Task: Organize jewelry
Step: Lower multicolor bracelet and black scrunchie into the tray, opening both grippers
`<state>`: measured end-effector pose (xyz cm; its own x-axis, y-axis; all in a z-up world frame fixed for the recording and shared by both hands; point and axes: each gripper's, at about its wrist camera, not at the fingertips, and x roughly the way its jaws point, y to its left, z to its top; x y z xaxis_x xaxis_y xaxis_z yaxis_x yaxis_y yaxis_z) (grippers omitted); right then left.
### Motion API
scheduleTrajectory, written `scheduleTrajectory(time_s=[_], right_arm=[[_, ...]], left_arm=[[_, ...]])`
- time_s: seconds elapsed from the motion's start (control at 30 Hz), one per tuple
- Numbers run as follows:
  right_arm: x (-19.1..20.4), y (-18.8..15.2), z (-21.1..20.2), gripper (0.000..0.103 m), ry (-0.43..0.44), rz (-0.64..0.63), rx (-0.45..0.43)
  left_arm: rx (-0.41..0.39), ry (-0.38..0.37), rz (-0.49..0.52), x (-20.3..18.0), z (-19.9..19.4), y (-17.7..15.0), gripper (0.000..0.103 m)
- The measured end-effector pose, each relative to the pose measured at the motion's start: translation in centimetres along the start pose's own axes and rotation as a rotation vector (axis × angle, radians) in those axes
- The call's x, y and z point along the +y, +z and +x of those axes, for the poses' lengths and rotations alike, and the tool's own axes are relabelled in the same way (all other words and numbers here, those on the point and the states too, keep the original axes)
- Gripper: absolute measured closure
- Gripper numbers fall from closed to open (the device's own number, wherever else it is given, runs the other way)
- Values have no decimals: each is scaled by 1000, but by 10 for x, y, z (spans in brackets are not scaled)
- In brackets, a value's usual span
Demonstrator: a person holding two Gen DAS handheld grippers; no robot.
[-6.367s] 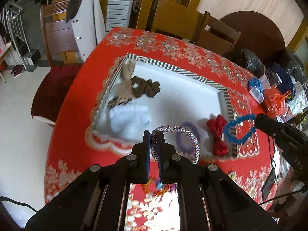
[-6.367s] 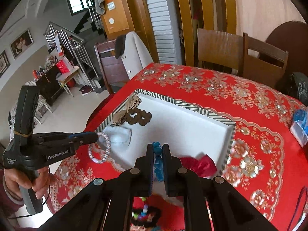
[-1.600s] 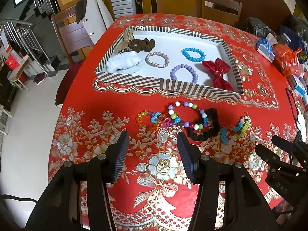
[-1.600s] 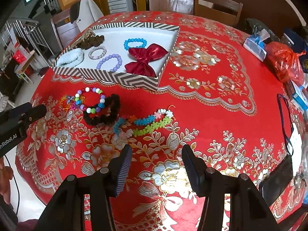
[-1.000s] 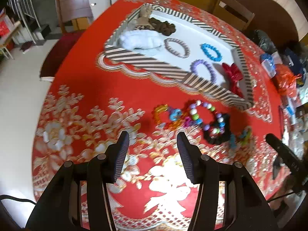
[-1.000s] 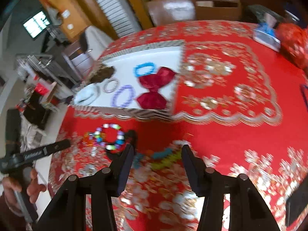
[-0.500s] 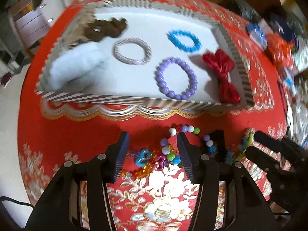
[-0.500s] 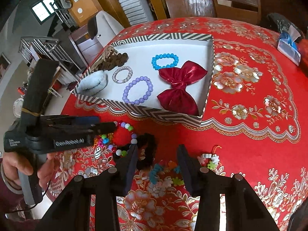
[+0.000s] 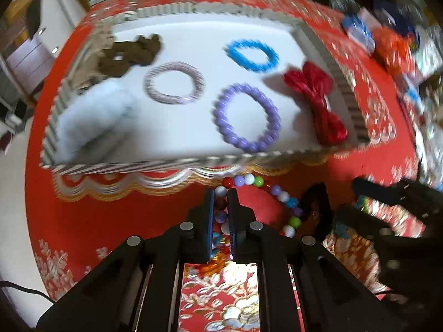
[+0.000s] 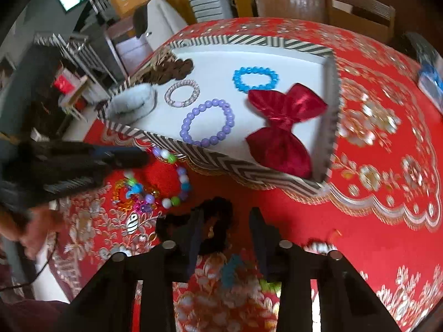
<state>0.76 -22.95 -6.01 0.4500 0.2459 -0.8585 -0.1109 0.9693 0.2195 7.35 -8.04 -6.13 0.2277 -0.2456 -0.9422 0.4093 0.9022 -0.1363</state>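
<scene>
A striped tray point(image 9: 193, 163) point(image 10: 221, 163) on the red tablecloth holds a blue bracelet point(image 9: 251, 54), a purple bead bracelet point(image 9: 246, 116), a grey braided ring point(image 9: 174, 85), a red bow point(image 9: 318, 102), a white scrunchie point(image 9: 91, 121) and a brown piece point(image 9: 130, 54). My left gripper point(image 9: 220, 193) is shut on the multicoloured bead bracelet point(image 9: 277, 193) point(image 10: 181, 182) just in front of the tray. My right gripper point(image 10: 225, 221) is open, its fingers either side of a black scrunchie point(image 10: 216, 215) point(image 9: 318, 202).
A clear coloured-charm bracelet point(image 10: 130, 193) and a blue-green bracelet point(image 10: 232, 271) lie on the cloth near the grippers. Bags and clutter point(image 9: 393, 38) sit at the table's right edge. Chairs point(image 10: 318, 5) stand behind the table.
Both grippers have dropped closer to the cloth. The left one has shut on the multicoloured bead bracelet. The right one has moved in around the black scrunchie, still open.
</scene>
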Motion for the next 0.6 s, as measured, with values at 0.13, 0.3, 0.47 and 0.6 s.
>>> scheduleTrajectory(time_s=[0.13, 0.3, 0.47, 0.6], right_arm=[[9, 5, 16, 87, -36, -78, 26], [12, 7, 14, 98, -16, -96, 19], [12, 13, -22, 98, 53, -73, -47], [12, 23, -48, 98, 98, -66, -94]], left_arm=[[-35, -35, -47, 14, -20, 3, 95], [-72, -74, -122, 30, -42, 5, 95], [-119, -75, -165, 35, -68, 8, 95], [-167, -53, -181, 36, -89, 10, 95]])
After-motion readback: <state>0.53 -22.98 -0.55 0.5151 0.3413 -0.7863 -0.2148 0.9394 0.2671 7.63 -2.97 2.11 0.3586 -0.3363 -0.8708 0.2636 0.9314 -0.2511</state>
